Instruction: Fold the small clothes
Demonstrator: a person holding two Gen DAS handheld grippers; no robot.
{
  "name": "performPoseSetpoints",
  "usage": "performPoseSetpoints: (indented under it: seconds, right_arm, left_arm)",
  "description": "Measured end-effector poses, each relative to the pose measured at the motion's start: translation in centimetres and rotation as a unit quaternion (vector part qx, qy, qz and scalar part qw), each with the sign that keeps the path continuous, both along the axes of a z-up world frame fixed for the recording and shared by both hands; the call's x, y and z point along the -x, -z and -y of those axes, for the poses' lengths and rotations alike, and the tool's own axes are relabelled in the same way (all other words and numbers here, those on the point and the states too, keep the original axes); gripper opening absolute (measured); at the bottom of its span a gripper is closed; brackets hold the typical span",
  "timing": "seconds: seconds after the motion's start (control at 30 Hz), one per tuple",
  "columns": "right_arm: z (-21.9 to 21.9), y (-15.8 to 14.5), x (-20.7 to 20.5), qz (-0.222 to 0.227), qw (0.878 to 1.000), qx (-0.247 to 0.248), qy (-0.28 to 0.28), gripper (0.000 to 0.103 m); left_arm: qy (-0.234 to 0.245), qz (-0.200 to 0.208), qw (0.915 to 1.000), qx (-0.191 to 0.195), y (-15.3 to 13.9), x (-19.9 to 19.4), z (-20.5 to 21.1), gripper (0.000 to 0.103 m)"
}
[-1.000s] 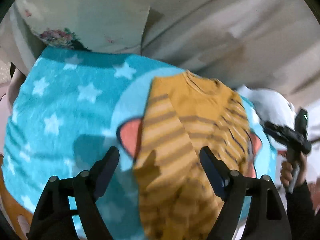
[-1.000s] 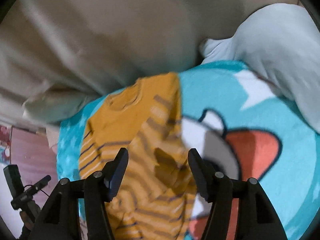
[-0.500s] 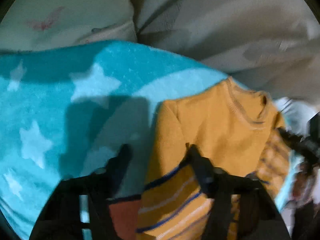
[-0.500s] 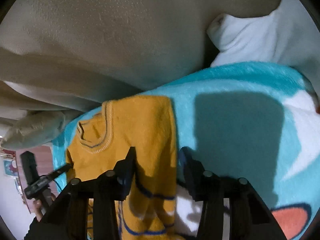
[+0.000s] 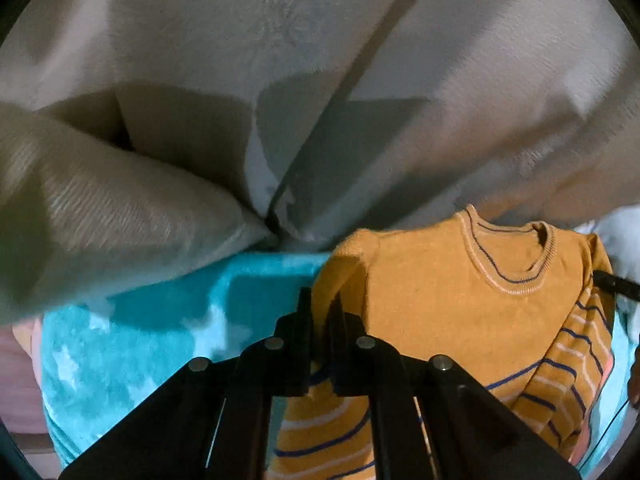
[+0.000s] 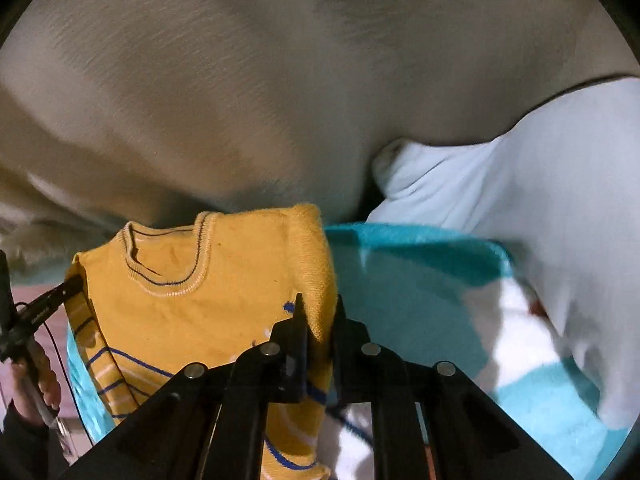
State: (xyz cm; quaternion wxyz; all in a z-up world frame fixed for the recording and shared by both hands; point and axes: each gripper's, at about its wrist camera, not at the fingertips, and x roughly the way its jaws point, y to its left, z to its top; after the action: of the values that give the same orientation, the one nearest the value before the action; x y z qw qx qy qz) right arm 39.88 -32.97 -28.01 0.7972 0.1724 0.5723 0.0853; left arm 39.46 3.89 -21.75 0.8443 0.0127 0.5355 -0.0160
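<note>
A small mustard-yellow sweater (image 5: 460,320) with blue and cream stripes lies on a turquoise blanket (image 5: 132,352). My left gripper (image 5: 320,304) is shut on the sweater's left shoulder edge. In the right wrist view my right gripper (image 6: 319,308) is shut on the opposite shoulder edge of the sweater (image 6: 224,304). The round collar (image 6: 168,264) faces away from me. Both sleeves are folded in over the body. The other gripper's tip shows at the far edge of each view.
Beige cushions (image 5: 280,80) rise right behind the blanket. A white cloth (image 6: 540,208) lies at the right on the turquoise blanket (image 6: 420,280). A hand (image 6: 36,376) holding the left gripper shows at the left edge.
Both grippers moved forward from the hem end to the sweater's shoulders and closed on the shoulder edges. They were open one second ago.
</note>
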Motion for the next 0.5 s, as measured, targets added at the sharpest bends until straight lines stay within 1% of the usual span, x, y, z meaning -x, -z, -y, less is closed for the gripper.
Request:
performPoseSetpoints:
  seconds: [0.03,0.07,0.1,0.13,0.17,0.2,0.23,0.27,0.3,0.33,0.4,0.43,0.47,0.5]
  right_arm:
    - [-0.2,0.5,-0.3,0.0,1.0,0.019,0.001,0.01]
    - [-0.3,1.2,-0.6,-0.01,1.0,0.02,0.0,0.011]
    - [-0.5,2.4,-0.8,-0.029,1.0,0.009,-0.002,0.011]
    - [-0.9,3.2,-0.8,-0.04,0.999,0.009,-0.008,0.012]
    - [-1.3,3.1,-0.4,-0.043,0.999,0.015,-0.015,0.013]
    - [-1.4,2.5,0.0,-0.04,0.999,0.012,-0.017,0.015]
    - [-1.3,1.2,0.8,-0.028,0.999,0.004,-0.019,0.024]
    - [-1.1,-0.6,2.1,-0.012,1.0,0.009,-0.014,0.049]
    - [-0.8,-2.3,3.8,0.005,1.0,0.02,-0.002,0.062]
    - [-0.7,-3.6,5.3,0.014,1.0,0.02,0.001,0.073]
    - [-0.7,-5.6,8.5,0.017,1.0,0.005,0.003,0.073]
    - [-0.1,-6.3,10.7,0.017,1.0,-0.012,0.01,0.073]
    - [0.1,-6.7,13.9,0.014,0.999,-0.038,0.016,0.073]
    - [0.4,-6.6,16.0,0.008,0.999,-0.048,0.018,0.073]
  left_arm:
    - [0.0,-0.007,0.9999,-0.014,0.8,-0.4,0.2,0.007]
    - [0.002,-0.018,0.9995,-0.025,1.7,-0.7,0.4,0.007]
    - [0.002,-0.029,0.9991,-0.031,2.7,-0.6,0.5,0.01]
    - [0.004,-0.034,0.9989,-0.031,3.2,-0.2,0.5,0.013]
    - [0.016,-0.036,0.9985,-0.038,3.3,0.7,0.8,0.018]
    - [0.022,-0.034,0.9983,-0.043,3.0,1.5,0.9,0.03]
    - [0.027,-0.028,0.9985,-0.038,2.3,2.8,0.8,0.039]
    - [0.027,-0.019,0.999,-0.028,1.3,4.3,0.4,0.062]
    - [0.024,-0.011,0.9993,-0.025,0.4,5.5,-0.1,0.072]
    - [0.017,-0.001,0.9997,-0.018,-1.0,7.5,-0.8,0.072]
    - [0.016,-0.001,0.9999,0.006,-3.1,11.3,-1.9,0.073]
    - [0.016,-0.005,0.9998,0.015,-4.0,13.5,-2.5,0.073]
    - [0.009,-0.01,0.9997,0.021,-4.5,15.2,-3.0,0.073]
    - [0.004,-0.018,0.9994,0.028,-4.6,17.2,-3.2,0.073]
